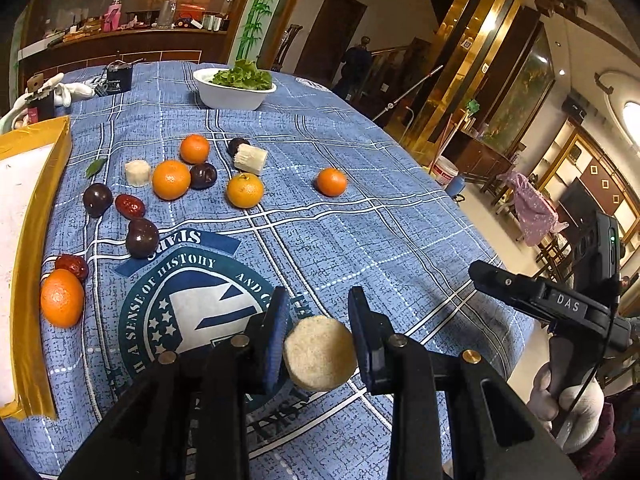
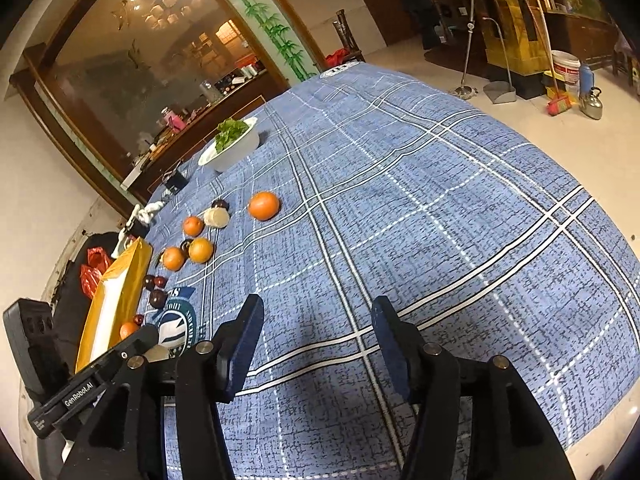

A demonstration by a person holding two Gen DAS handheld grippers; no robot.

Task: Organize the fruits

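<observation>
My left gripper (image 1: 318,308) is shut on a pale round cut piece of cane (image 1: 320,358), held just above the blue tablecloth (image 1: 360,240). Beyond it lie several oranges, one nearest the middle (image 1: 245,190), one apart to the right (image 1: 331,182) and one by the tray (image 1: 62,298). Among them are dark plums (image 1: 141,237), red dates (image 1: 130,205) and two more pale cane pieces (image 1: 251,159). My right gripper (image 2: 318,308) stands open over bare cloth, nothing between its fingers. The fruit group (image 2: 200,250) lies to its far left.
A yellow-edged tray (image 1: 36,240) runs along the table's left side. A white bowl of lettuce (image 1: 234,88) stands at the far end, with a small dark box (image 1: 119,78) and white gloves (image 1: 72,92) beside it. A gloved hand (image 1: 576,404) shows at the right edge.
</observation>
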